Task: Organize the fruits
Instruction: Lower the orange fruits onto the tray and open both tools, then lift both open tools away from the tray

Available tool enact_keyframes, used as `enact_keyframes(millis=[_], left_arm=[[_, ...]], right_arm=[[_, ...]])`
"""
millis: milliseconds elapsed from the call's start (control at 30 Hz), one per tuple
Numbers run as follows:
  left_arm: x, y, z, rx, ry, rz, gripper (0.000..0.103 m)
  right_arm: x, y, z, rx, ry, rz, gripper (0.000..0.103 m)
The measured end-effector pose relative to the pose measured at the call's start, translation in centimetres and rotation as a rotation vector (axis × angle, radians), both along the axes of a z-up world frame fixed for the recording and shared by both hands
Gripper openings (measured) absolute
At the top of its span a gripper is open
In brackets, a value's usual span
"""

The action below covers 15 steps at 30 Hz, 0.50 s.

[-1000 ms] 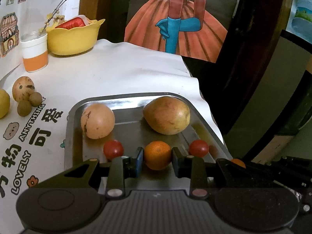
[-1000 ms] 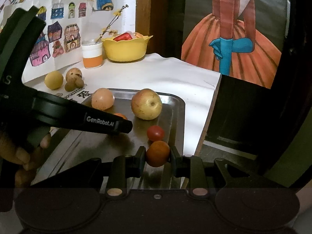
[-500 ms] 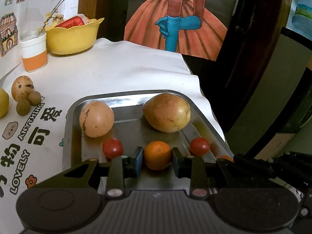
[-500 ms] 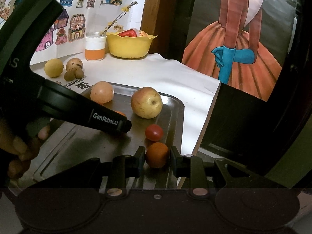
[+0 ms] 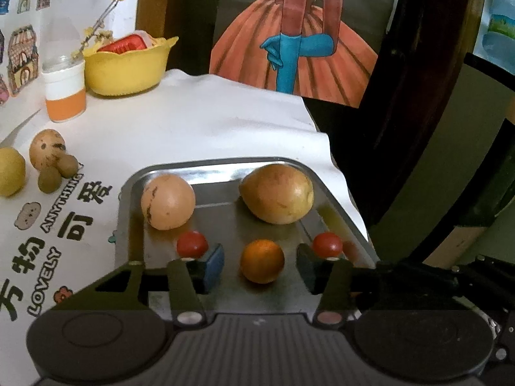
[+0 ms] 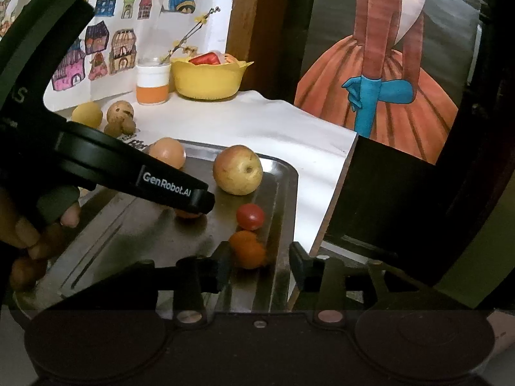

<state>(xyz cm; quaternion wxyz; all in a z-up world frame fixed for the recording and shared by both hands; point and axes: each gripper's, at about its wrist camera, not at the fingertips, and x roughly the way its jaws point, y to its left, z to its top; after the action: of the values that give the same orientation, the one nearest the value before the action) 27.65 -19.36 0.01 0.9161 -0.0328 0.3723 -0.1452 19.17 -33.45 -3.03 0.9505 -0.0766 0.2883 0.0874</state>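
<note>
- Setting: a tabletop (image 5: 209, 122) under a white printed cloth, kids' drawings on the wall behind, a big painting of an orange dress propped further back. A yellow bowl (image 5: 125, 70) and a small jar (image 5: 64, 96) sit at the far end.
- The landmark is the metal tray (image 5: 128, 212). Everything below is placed relative to it.
- On the tray: a peach-coloured fruit (image 5: 168, 201) at the far left, a yellowish pear-looking fruit (image 5: 276, 193) at the far right, and in front of those two cherry tomatoes (image 5: 192, 243) with a small orange (image 5: 262, 261) between them.
- Left gripper (image 5: 260, 265): released, fingers spread wide either side of that orange, not touching it. The orange rests on the tray floor.
- Right gripper (image 6: 259, 267): also spread open over the tray's right edge. A second orange (image 6: 248, 250) sits between its fingers, close to the left one; it's blurry, so I can't tell if it's touching.
- Off the tray to the left: a yellow fruit (image 5: 11, 172) and a brown spotted one (image 5: 46, 149) with two small brown ones (image 5: 56, 173) against it.
- My read: this is the drop-off step, both oranges just set down.
- Next move, I'd guess, is backing both grippers straight out without nudging the oranges or tomatoes, which roll easily, then going for the fruit left of the tray.
</note>
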Motion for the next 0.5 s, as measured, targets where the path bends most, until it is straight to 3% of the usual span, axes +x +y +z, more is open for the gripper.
enact_keyframes(millis=[167, 500], left_arm=[[-0.8, 0.3, 1.2, -0.007, -0.026, 0.01, 0.069], [-3.3, 1.9, 3.7, -0.028, -0.079, 0.055, 0.098]], right_arm=[[-1.0, -0.2, 0.9, 0.015, -0.028, -0.014, 0.059], [-3.8, -0.5, 2.6, 0.027, -0.106, -0.05, 0.099]])
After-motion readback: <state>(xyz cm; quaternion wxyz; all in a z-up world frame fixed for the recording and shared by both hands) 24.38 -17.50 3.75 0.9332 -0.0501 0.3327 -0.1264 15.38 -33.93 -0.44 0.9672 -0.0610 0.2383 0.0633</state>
